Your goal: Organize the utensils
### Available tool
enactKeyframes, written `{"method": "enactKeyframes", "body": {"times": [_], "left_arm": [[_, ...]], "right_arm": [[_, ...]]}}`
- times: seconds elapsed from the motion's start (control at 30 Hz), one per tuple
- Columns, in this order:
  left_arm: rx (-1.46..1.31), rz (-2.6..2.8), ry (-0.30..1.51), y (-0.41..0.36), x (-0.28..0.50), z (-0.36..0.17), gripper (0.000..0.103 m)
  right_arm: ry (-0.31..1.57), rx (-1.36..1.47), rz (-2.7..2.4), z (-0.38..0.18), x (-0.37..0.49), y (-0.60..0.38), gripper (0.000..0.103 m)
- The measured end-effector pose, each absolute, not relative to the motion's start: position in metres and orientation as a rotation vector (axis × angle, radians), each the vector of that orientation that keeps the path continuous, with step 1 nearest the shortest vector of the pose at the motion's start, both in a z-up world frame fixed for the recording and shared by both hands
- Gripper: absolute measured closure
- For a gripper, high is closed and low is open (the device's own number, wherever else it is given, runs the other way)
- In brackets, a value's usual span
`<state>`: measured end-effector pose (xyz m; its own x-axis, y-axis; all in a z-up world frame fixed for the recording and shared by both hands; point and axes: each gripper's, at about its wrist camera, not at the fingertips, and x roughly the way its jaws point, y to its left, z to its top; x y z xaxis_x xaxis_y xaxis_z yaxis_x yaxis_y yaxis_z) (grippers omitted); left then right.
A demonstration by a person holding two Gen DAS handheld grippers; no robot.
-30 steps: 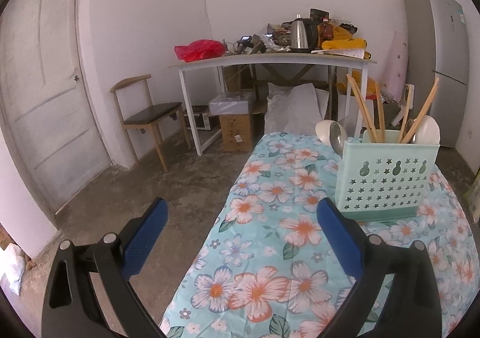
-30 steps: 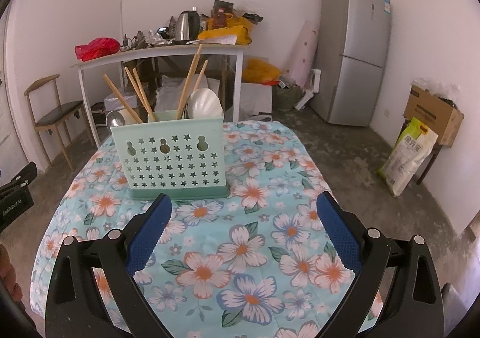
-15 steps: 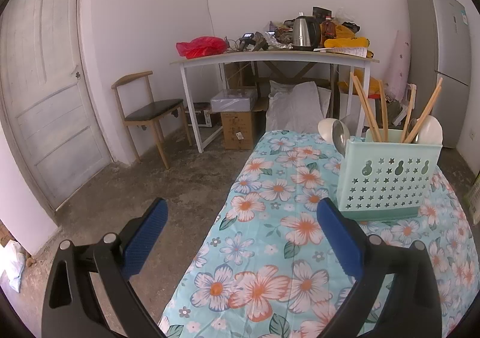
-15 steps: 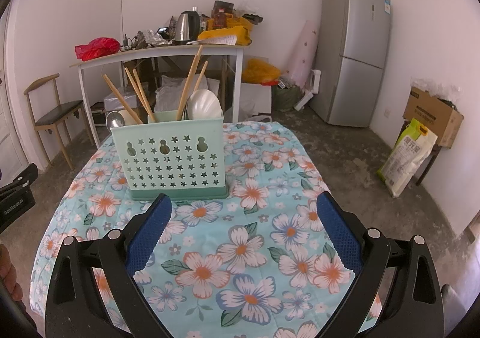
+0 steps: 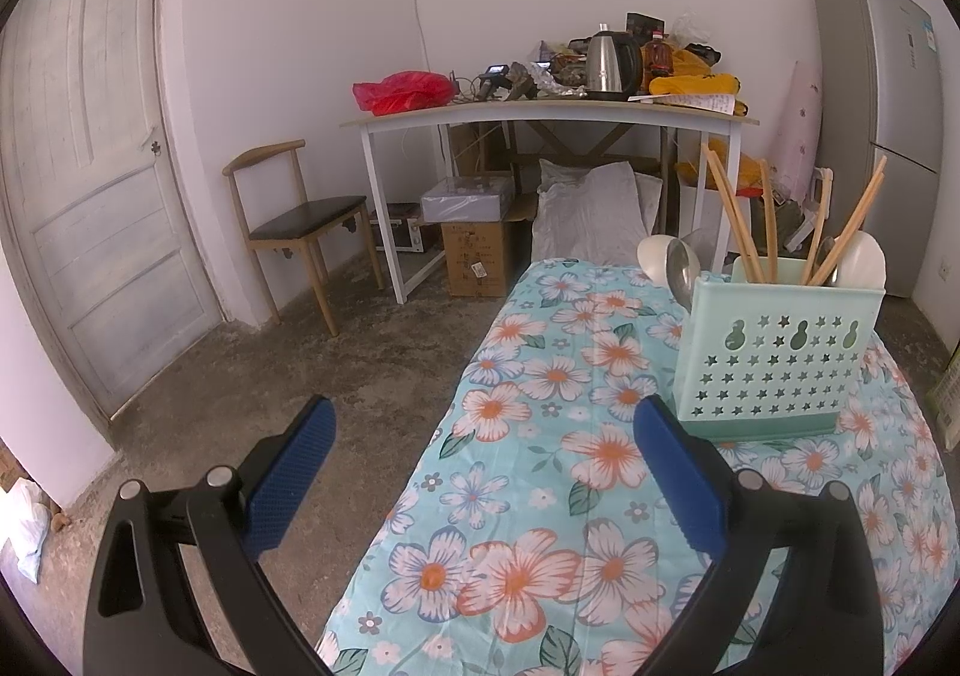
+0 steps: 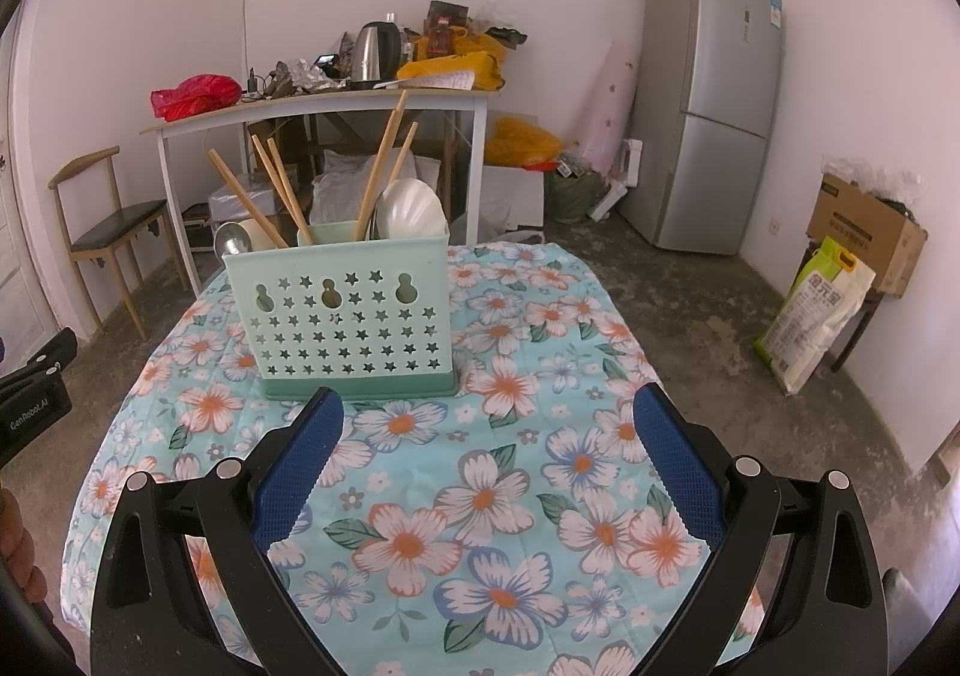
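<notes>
A pale green utensil holder (image 6: 345, 316) with star-shaped holes stands on the floral tablecloth (image 6: 480, 496). Wooden chopsticks (image 6: 378, 165), a white spoon (image 6: 411, 211) and a metal spoon (image 6: 231, 241) stick up out of it. My right gripper (image 6: 486, 436) is open just in front of the holder, nothing between its blue pads. In the left wrist view the holder (image 5: 774, 358) stands ahead on the right with chopsticks (image 5: 732, 214) and a metal spoon (image 5: 681, 271). My left gripper (image 5: 480, 448) is open over the table's left edge, holding nothing.
A white side table (image 6: 312, 105) cluttered with a kettle (image 6: 375, 51) and a red bag (image 6: 192, 96) stands behind. A wooden chair (image 5: 294, 220) and door (image 5: 90, 165) are at the left, a fridge (image 6: 708, 99) and cardboard box (image 6: 864, 232) at the right. Part of a hand (image 6: 15, 550) shows at the left edge.
Both grippers have drifted only slightly; the left view has lowered a little so the holder sits marginally higher in frame. Both stay open and the holder has not moved.
</notes>
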<state>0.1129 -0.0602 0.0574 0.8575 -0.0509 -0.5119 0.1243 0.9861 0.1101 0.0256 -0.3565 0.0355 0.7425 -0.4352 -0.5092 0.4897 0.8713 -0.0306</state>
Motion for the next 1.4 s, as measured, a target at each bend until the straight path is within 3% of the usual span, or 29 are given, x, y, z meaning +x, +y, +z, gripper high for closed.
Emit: {"method": "enactKeyframes", "body": {"times": [1.4], "left_arm": [[0.138,-0.091,0.536,-0.0572,0.1125,0.0563,0.006]], "right_arm": [[0.532,0.108,-0.508,0.0361,0.0258,-0.3560,0.010]]}}
